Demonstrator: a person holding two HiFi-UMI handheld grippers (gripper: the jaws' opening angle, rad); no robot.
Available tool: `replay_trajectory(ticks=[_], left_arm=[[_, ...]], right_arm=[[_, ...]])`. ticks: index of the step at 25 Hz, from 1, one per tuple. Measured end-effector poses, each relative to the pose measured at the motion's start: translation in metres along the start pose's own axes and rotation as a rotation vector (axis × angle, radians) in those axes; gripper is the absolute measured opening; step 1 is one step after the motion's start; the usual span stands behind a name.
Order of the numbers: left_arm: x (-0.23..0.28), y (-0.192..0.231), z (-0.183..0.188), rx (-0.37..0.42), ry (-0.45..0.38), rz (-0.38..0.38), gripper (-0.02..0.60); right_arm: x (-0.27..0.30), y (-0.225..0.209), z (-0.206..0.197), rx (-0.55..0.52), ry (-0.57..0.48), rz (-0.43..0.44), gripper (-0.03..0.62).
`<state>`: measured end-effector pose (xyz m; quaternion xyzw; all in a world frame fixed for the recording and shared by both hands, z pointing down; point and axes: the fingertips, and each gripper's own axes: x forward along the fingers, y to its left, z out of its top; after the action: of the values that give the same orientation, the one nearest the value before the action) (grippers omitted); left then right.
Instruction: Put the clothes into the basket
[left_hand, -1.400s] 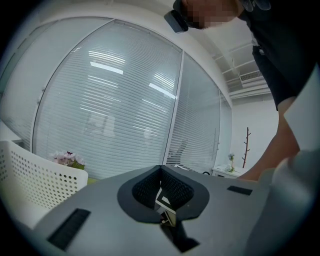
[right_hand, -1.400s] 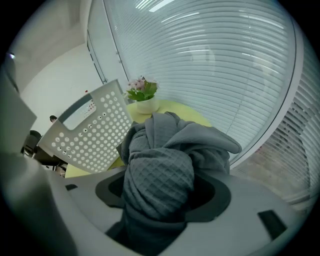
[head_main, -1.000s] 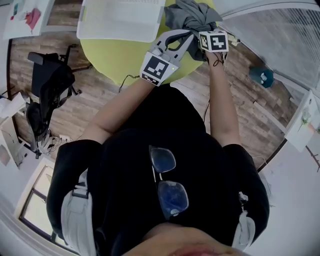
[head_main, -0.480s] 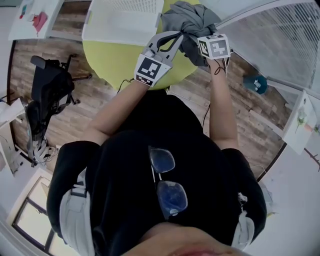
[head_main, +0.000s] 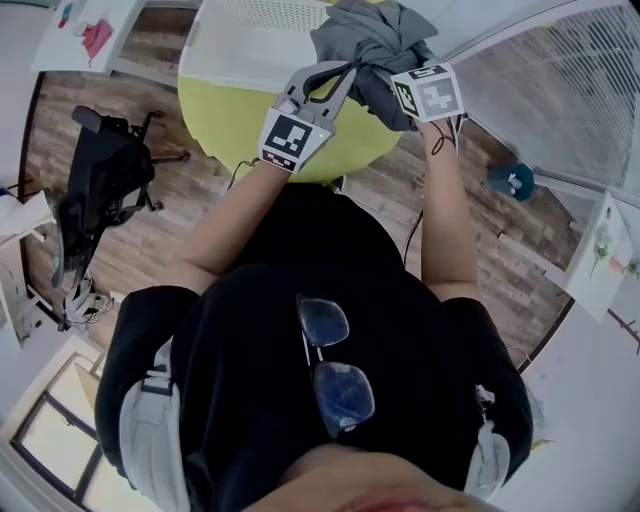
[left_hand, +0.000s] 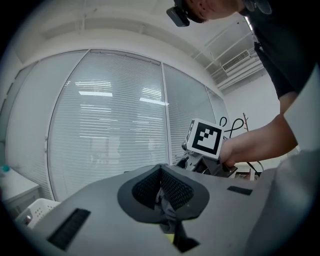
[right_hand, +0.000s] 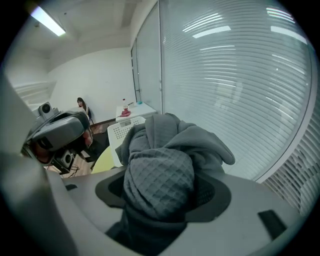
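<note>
**Item 1, grey garment** (head_main: 372, 40). Soft waffle-textured cloth, bunched into a lump. It is held up between both claws over the far right edge of the counter and just beside the basket. It is not in the basket.

**Item 2, right claw** (right_hand: 160, 187). The jaws stand wide and clamp a thick wad of the grey garment. Cloth fills the gap and spills over the top. Its marker cube (head_main: 428, 92) faces the head camera.

**Item 3, left claw** (left_hand: 161, 190). The jaws are nearly together, pinching a thin fold of the same garment low between the pads. In the head view its tips meet the cloth's left side. Its marker cube (head_main: 292, 138) sits near the wrist.

**Item 4, basket** (head_main: 230, 60). White plastic with perforated walls. It stands on the counter, left of the garment in the head view.

**Item 5, counter** (head_main: 225, 115). Round with a yellow-green top, it stands on a wood-plank floor (head_main: 180, 220).

**Item 6, black chair** (head_main: 105, 180). It stands on the floor at the left, well apart from the counter.

**Item 7, teal object** (head_main: 512, 180). It lies on the floor at the right, and its kind cannot be made out.
</note>
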<state>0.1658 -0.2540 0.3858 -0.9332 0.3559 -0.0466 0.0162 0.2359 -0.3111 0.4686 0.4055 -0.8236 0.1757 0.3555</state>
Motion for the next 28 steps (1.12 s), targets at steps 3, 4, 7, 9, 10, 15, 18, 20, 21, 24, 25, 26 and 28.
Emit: replay_trajectory(ticks=[3, 4, 7, 9, 10, 15, 18, 20, 21, 24, 25, 26, 28], left_arm=[[-0.009, 0.009, 0.006, 0.017, -0.008, 0.010, 0.009], [-0.013, 0.014, 0.007, 0.017, -0.011, 0.015, 0.010], [-0.032, 0.053, -0.002, 0.003, -0.021, 0.027, 0.010], [-0.044, 0.081, -0.010, -0.007, -0.021, 0.032, 0.009], [-0.045, 0.083, -0.009, -0.007, -0.021, 0.034, 0.009], [-0.052, 0.090, -0.003, -0.003, -0.019, 0.052, 0.010], [-0.062, 0.110, -0.005, -0.002, -0.017, 0.061, 0.009], [-0.070, 0.124, -0.007, -0.002, -0.017, 0.071, 0.010], [-0.073, 0.131, -0.008, -0.003, -0.017, 0.077, 0.009], [-0.083, 0.148, -0.011, -0.008, -0.014, 0.093, 0.009], [-0.086, 0.154, -0.013, -0.012, -0.012, 0.100, 0.009], [-0.089, 0.160, -0.015, -0.015, -0.011, 0.107, 0.009], [-0.095, 0.172, -0.018, -0.020, -0.010, 0.122, 0.009]], right_arm=[[-0.001, 0.011, 0.015, -0.040, -0.012, 0.009, 0.318], [0.000, 0.016, 0.021, -0.049, -0.015, 0.013, 0.318], [0.026, 0.042, 0.049, -0.078, -0.016, 0.024, 0.318], [0.045, 0.057, 0.067, -0.102, -0.009, 0.027, 0.318], [0.045, 0.060, 0.070, -0.112, -0.009, 0.028, 0.318], [0.038, 0.071, 0.084, -0.153, -0.029, 0.045, 0.318], [0.050, 0.085, 0.101, -0.186, -0.038, 0.056, 0.318], [0.060, 0.096, 0.112, -0.209, -0.042, 0.066, 0.318], [0.065, 0.101, 0.118, -0.220, -0.044, 0.074, 0.318], [0.078, 0.116, 0.133, -0.253, -0.050, 0.096, 0.318], [0.082, 0.121, 0.137, -0.266, -0.050, 0.101, 0.318], [0.087, 0.126, 0.142, -0.280, -0.049, 0.105, 0.318], [0.098, 0.135, 0.148, -0.305, -0.045, 0.115, 0.318]])
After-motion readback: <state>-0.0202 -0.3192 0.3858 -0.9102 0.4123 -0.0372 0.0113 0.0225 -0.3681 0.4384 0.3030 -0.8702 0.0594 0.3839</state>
